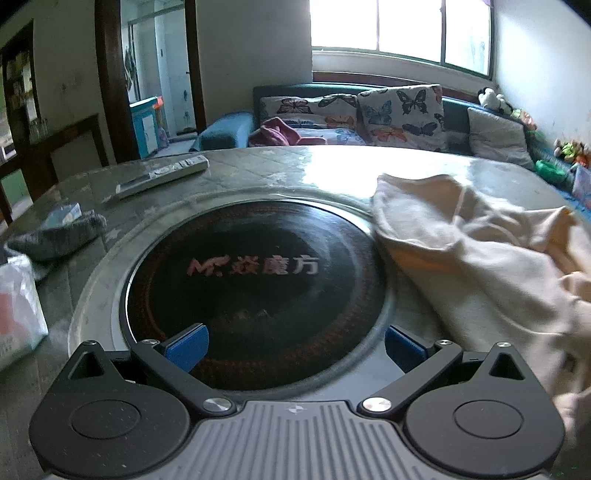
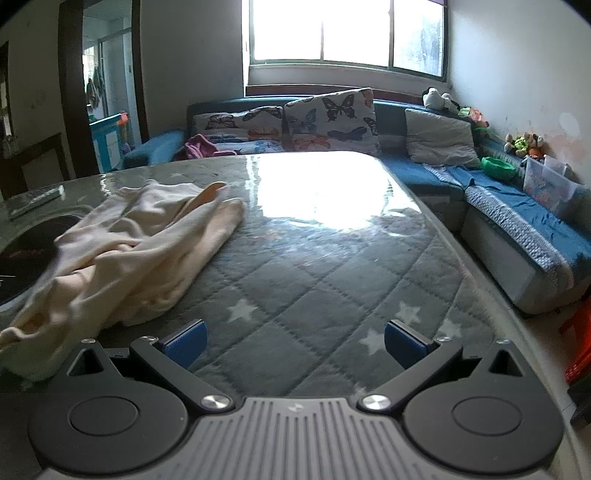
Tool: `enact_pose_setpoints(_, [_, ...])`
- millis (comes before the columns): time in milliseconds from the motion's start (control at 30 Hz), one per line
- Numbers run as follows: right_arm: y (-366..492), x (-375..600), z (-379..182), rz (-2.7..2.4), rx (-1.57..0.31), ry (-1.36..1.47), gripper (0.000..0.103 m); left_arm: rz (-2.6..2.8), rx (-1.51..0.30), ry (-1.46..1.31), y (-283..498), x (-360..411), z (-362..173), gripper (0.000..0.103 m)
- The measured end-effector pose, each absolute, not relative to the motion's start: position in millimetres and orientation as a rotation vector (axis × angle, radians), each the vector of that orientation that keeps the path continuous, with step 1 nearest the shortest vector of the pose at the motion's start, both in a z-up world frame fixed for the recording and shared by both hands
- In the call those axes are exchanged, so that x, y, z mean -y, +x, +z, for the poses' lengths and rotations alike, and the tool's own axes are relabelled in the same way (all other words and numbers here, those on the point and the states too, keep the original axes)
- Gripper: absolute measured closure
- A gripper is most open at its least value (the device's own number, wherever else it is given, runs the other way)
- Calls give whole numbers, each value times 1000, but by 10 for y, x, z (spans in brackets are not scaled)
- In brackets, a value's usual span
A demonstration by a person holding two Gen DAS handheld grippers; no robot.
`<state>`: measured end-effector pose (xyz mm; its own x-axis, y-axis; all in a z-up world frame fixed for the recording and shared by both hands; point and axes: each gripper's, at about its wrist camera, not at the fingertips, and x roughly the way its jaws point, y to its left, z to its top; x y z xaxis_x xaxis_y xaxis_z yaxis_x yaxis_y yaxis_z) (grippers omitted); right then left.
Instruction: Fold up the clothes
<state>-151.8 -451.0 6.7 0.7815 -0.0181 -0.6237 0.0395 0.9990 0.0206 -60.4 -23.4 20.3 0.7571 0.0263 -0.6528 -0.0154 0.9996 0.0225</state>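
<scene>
Daylight from a wide window [image 2: 347,33] falls on a table [image 2: 332,258] covered with a grey quilted, star-printed cloth under a shiny clear sheet; behind it a blue sofa [image 2: 517,206] with butterfly-print cushions [image 2: 328,118] is seen. A crumpled cream garment [image 2: 140,251] is spread unfolded on the table, partly over the rim of a round black hotplate [image 1: 255,280] set into the tabletop. Only in the left wrist view are the plate's pink characters shown: "M" followed by Chinese characters ending in "魔方". A white remote control [image 1: 162,177], a grey cloth [image 1: 55,236] and a plastic bag [image 1: 18,310] are also best seen there. The sofa's long blue side and soft toys [image 2: 524,144] are shown only by the right wrist view. The left gripper [image 1: 295,349] and right gripper [image 2: 295,345] are both spread fully wide, with nothing held.
</scene>
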Motion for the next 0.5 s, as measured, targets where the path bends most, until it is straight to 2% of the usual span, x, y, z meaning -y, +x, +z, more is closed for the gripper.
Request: enact_pose_setpoints(500, [-1863, 4068, 218, 25, -685, 14, 0, -70, -727, -5, -1129, 578, 398, 0])
